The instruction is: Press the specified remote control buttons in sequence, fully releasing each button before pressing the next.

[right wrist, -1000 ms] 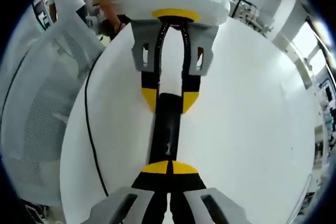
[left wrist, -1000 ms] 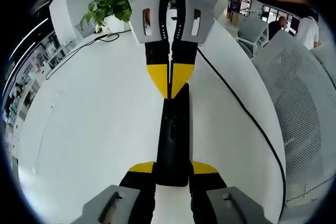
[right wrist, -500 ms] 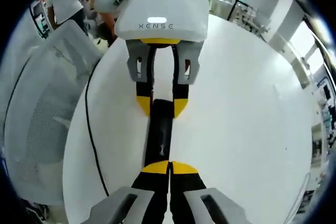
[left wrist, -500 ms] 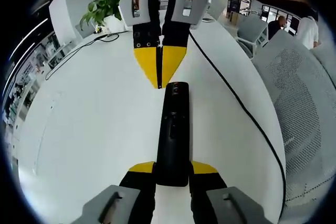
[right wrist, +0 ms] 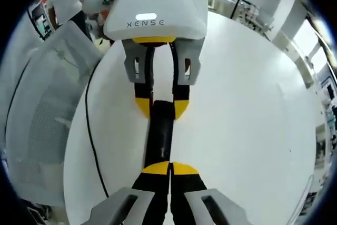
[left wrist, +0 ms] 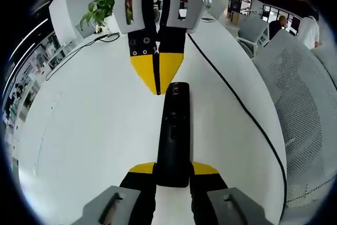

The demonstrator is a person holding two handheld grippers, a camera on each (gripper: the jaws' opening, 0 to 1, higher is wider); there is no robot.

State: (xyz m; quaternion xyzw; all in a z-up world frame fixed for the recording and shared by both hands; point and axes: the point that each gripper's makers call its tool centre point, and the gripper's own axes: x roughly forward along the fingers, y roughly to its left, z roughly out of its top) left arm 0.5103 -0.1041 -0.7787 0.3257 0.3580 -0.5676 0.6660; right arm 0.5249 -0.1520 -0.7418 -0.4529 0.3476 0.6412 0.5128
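The left gripper [left wrist: 172,170] clamps its yellow tips on the near end of the black remote control [left wrist: 174,130], which lies lengthwise on the white table [left wrist: 95,130]. Facing it, the right gripper [left wrist: 156,90] has its jaws pressed together, tips just off the remote's far end. In the right gripper view that closed pair [right wrist: 169,169] sits over the remote [right wrist: 159,135]. A black cable [left wrist: 237,104] trails along the table edge beside mesh chairs [left wrist: 300,109].
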